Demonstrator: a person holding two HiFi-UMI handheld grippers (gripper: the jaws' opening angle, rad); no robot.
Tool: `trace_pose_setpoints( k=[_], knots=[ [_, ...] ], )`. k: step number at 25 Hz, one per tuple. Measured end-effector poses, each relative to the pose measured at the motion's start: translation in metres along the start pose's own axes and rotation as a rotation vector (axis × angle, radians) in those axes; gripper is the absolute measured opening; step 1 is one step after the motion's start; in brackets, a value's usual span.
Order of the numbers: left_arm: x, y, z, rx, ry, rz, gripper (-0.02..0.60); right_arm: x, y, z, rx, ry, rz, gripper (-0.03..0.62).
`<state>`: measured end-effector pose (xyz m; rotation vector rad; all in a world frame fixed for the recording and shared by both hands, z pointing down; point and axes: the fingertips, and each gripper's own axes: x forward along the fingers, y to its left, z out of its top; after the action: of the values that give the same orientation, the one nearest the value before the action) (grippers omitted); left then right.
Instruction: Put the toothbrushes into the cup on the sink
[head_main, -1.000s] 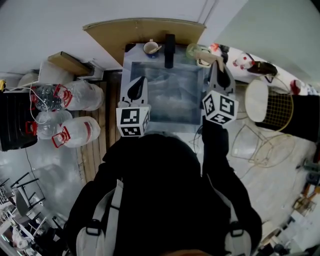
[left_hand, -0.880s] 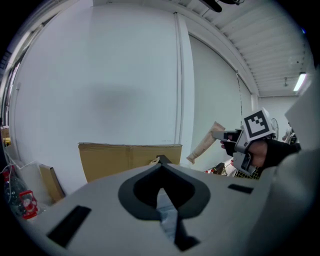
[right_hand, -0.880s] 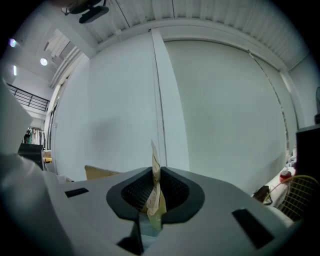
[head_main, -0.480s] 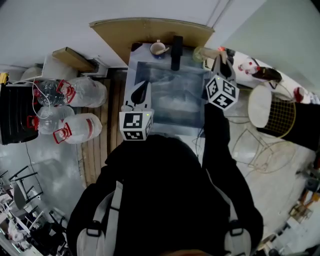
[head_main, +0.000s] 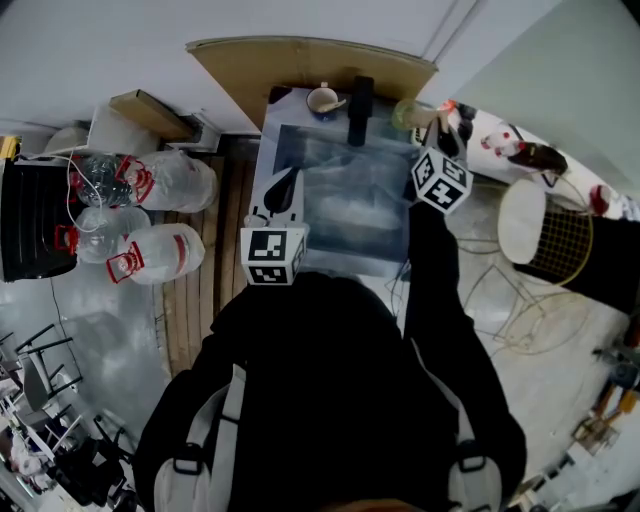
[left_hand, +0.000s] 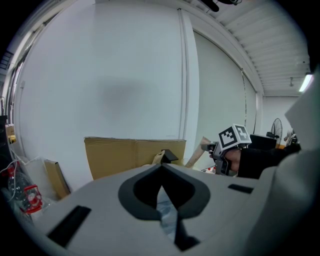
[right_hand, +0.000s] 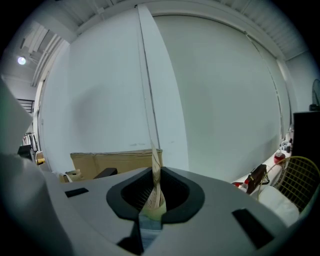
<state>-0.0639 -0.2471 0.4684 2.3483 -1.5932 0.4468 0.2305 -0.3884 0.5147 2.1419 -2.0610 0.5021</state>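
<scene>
- Right claw (head_main: 440, 135) clenched on a toothbrush (right_hand: 155, 186) lying along its jaws; the white cup (head_main: 322, 99) lies leftward, past the faucet (head_main: 358, 108).
- Left claw (head_main: 286, 180) closed, empty.

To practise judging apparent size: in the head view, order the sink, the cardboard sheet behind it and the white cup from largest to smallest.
1. sink, the largest
2. cardboard sheet, wider, but only a strip shows behind the sink
3. white cup, clearly the smallest
</scene>
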Motion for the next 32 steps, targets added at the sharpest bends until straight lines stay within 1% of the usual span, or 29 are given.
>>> trace_pose_setpoints(
  k=[7,11,13,16,22,25,32],
  knots=[
    [0.001,0.001,-0.002,0.000,0.010,0.007,0.002,0.012,0.001,-0.016,0.000,0.065,0.020,0.041],
    [0.004,0.002,-0.004,-0.003,0.010,0.008,0.002,0.017,0.000,-0.022,-0.040,0.091,0.014,0.041],
    [0.003,0.004,-0.003,0.001,0.009,0.008,0.002,0.016,0.002,-0.020,-0.060,0.092,0.016,0.061],
    [0.000,0.007,-0.003,-0.004,0.008,0.008,0.002,0.010,0.006,-0.013,-0.067,0.076,0.025,0.092],
    [-0.003,-0.002,-0.001,-0.003,0.001,-0.005,0.002,-0.012,0.007,0.011,-0.065,0.010,0.041,0.097],
    [-0.007,-0.004,-0.002,-0.006,0.003,-0.013,0.002,-0.028,0.016,0.020,-0.068,-0.018,0.069,0.097],
    [-0.017,-0.019,0.004,0.007,-0.047,-0.045,0.002,-0.080,0.034,0.024,-0.045,-0.050,0.145,0.097]
  ],
)
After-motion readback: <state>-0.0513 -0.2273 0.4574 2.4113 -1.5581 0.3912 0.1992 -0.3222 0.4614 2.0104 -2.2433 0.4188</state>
